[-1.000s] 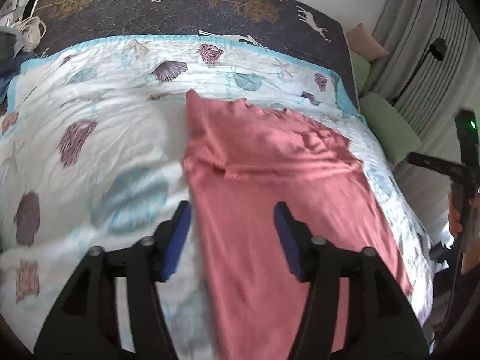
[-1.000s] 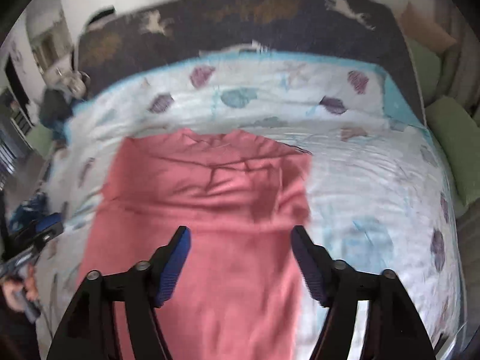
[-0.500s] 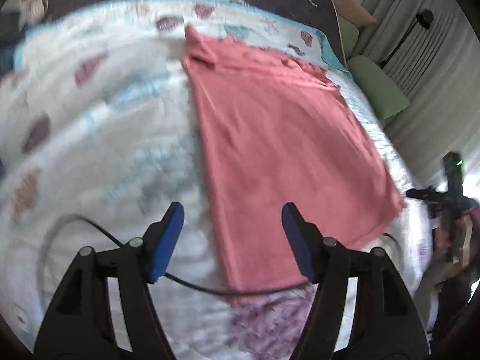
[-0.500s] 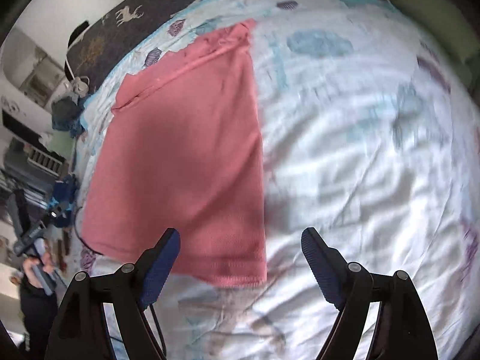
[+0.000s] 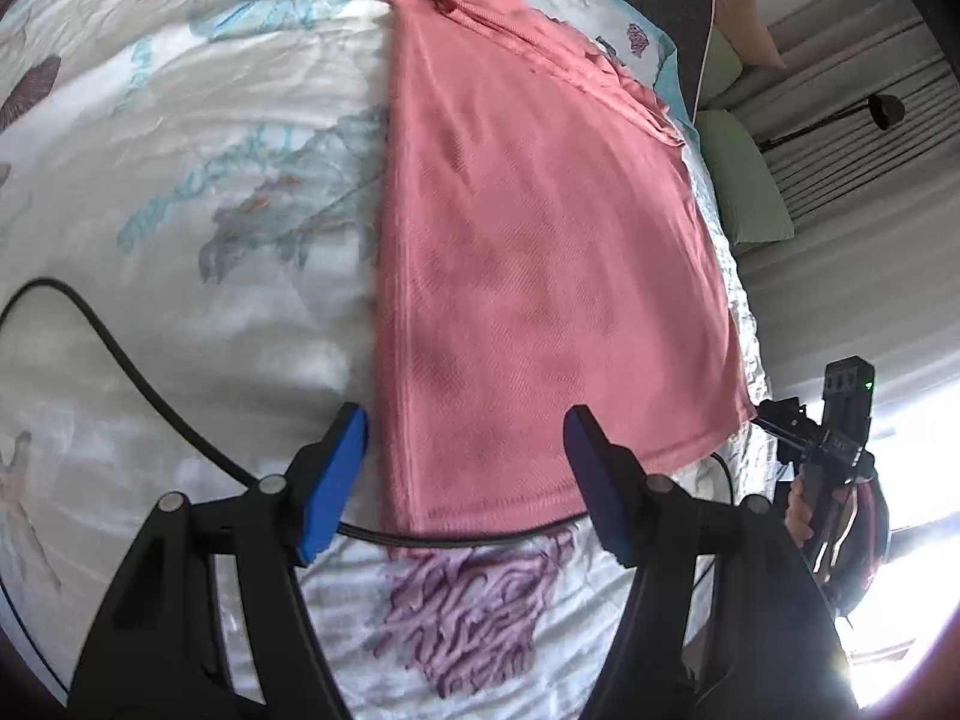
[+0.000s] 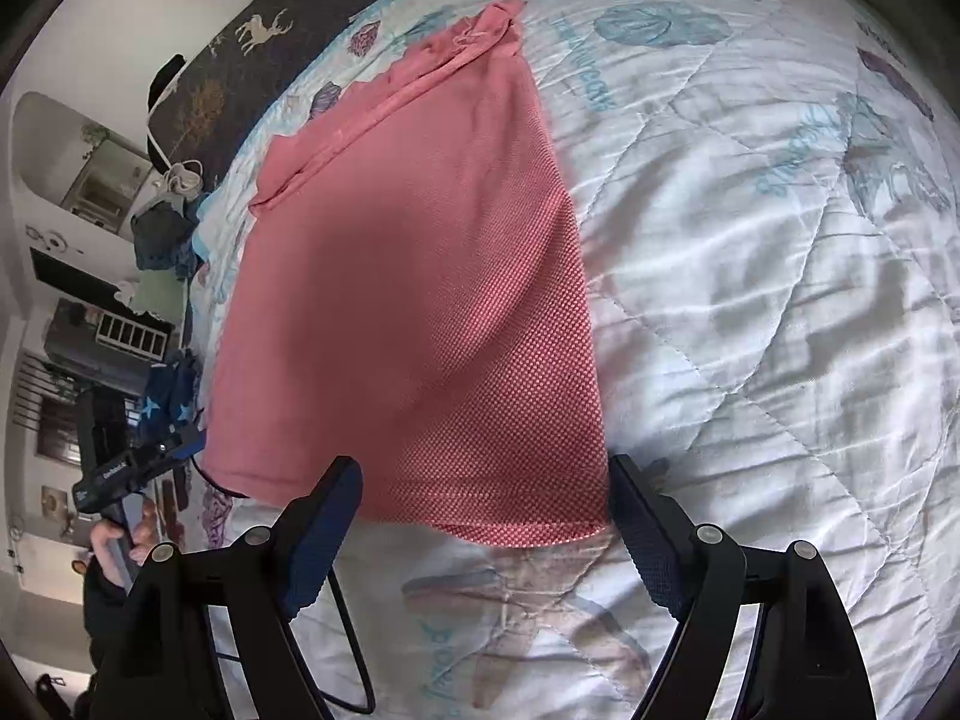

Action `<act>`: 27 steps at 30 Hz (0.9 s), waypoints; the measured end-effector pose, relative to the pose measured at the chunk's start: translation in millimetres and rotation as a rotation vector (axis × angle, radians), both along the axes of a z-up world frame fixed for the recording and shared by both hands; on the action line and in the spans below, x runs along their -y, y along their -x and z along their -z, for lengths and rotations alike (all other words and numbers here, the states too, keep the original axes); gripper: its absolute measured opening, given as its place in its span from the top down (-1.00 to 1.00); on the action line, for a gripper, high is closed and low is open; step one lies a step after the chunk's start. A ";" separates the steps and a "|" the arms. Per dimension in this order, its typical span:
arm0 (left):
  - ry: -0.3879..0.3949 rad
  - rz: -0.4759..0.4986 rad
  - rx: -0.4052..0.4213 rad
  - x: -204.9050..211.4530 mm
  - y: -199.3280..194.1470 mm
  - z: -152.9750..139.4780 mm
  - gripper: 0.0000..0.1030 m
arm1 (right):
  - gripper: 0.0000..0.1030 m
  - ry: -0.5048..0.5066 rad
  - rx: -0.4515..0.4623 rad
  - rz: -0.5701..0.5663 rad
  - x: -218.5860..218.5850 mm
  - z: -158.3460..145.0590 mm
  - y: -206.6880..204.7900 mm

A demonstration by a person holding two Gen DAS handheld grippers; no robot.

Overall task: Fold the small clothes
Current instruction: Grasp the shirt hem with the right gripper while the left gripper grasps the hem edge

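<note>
Pink shirt lies flat on shell-print quilt, already narrowed to a long panel, collar end far, hem end near. Looks like sleeves/sides tucked under, tho can't confirm.

L gripper: jaws wide apart, holding nothing, hovering over near-left hem corner. R gripper: jaws wide apart, empty, over near-right hem corner. Neither touching cloth as far as I can tell.

Step in hand (judgement): pinch both hem corners, carry hem up toward collar for the crosswise fold.

To do well: each lower finger under the hem edge, catch all layers, not just top ply. Close both sides together, lift level so hem stays straight, lay corners square on shoulders.

Watch: black cable runs across quilt and passes just at hem under L gripper; also seen near hem in R view. Could snag or get pinched w/ cloth. Approach from above the cable.

Room: open quilt to right of shirt, plenty. Left edge of shirt near bed side; dark deer-print cover beyond collar.
</note>
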State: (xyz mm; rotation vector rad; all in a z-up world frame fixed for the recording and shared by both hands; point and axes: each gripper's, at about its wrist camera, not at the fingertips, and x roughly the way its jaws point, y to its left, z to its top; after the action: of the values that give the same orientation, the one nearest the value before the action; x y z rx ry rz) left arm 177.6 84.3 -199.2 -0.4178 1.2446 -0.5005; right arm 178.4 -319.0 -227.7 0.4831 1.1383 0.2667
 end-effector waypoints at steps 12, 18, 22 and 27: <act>0.314 -0.081 -0.143 -40.7 5.1 35.3 0.65 | 0.46 -0.115 -0.016 0.079 22.8 17.1 -0.7; 0.358 -0.118 -0.148 -54.1 12.2 40.1 0.88 | 0.86 -0.146 -0.018 0.119 32.6 21.1 2.9; 0.387 -0.104 -0.104 -50.7 10.9 20.0 0.90 | 0.89 -0.152 0.017 0.114 32.4 8.2 3.7; 0.462 -0.108 -0.056 -51.7 1.4 -7.5 0.90 | 0.89 -0.175 0.064 0.115 34.8 -15.6 -4.8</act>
State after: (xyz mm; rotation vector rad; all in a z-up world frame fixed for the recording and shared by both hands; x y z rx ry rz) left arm 176.2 136.0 -191.7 -0.8892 1.1486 -0.6880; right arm 183.2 -353.8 -212.2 0.6877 1.0254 0.2811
